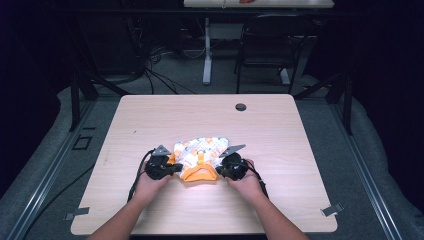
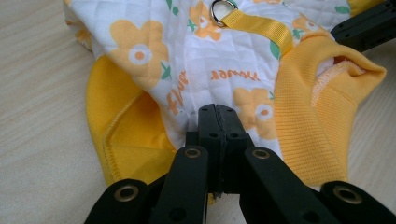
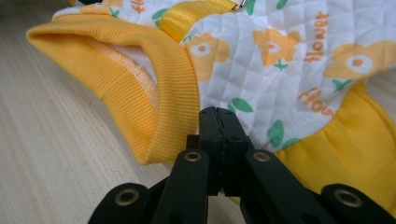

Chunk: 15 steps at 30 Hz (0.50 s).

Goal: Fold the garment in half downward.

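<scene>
A small quilted white garment (image 1: pixel 202 150) with orange flowers, green leaves and yellow ribbed trim lies on the wooden table (image 1: pixel 150 115), its yellow collar (image 1: pixel 199 174) toward the person. A yellow strap (image 2: pixel 257 25) with a metal ring (image 2: pixel 220 8) runs along its back. My left gripper (image 1: pixel 172 166) is at the garment's left edge, jaws shut on the white fabric (image 2: pixel 187 60) next to a yellow sleeve cuff (image 2: pixel 126 135). My right gripper (image 1: pixel 218 168) is at the right edge, jaws shut on the fabric where the ribbed collar (image 3: pixel 159 84) meets the quilted part (image 3: pixel 261 88).
A round cable hole (image 1: pixel 240 107) sits near the table's far edge. Beyond the table stand a black chair (image 1: pixel 272 45) and a white desk leg (image 1: pixel 207 50) among floor cables. Bare wood surrounds the garment on all sides.
</scene>
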### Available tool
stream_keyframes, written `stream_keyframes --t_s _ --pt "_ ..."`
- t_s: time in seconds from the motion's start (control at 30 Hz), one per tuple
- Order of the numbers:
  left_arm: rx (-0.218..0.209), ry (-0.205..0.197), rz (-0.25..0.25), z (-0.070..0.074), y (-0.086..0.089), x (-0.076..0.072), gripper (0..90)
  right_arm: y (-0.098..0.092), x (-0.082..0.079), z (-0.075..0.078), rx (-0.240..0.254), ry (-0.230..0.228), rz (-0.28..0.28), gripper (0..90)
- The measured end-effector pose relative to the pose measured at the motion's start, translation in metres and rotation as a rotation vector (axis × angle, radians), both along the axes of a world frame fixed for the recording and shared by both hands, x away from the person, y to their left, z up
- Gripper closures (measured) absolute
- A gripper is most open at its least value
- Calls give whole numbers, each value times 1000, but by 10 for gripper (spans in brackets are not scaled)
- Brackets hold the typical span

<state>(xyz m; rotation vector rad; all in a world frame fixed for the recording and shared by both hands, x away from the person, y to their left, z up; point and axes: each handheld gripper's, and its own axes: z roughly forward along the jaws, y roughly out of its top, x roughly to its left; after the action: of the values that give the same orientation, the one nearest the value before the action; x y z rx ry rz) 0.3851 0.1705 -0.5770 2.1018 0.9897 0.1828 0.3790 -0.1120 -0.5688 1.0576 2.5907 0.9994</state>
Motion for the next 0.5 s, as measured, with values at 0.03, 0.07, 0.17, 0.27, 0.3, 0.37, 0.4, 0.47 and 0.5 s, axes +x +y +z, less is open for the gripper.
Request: stream_keyframes --t_s 0.03,0.07,0.17,0.27,0.3,0.37,0.4,0.47,0.5 --pt "-2 1 2 0 0 0 900 0 0 0 0 0 0 900" --pt "2 -4 5 0 0 1 900 0 0 0 -3 -1 1 900" --pt "4 -4 -2 0 0 3 900 0 1 0 1 -4 1 900" --pt "-1 6 4 0 -1 4 900 0 2 0 1 -5 -1 900" --pt "-2 6 7 0 -1 4 900 1 3 0 -3 -3 -2 900" --pt "-9 6 12 0 0 5 900 1 4 0 -3 -1 -2 900" --pt "-11 7 11 0 0 5 900 1 4 0 -4 0 -3 900" --pt "-16 10 14 -1 0 6 900 1 5 0 -5 -3 -6 900" --pt "-16 8 12 -1 1 6 900 1 5 0 -8 -7 -6 900"
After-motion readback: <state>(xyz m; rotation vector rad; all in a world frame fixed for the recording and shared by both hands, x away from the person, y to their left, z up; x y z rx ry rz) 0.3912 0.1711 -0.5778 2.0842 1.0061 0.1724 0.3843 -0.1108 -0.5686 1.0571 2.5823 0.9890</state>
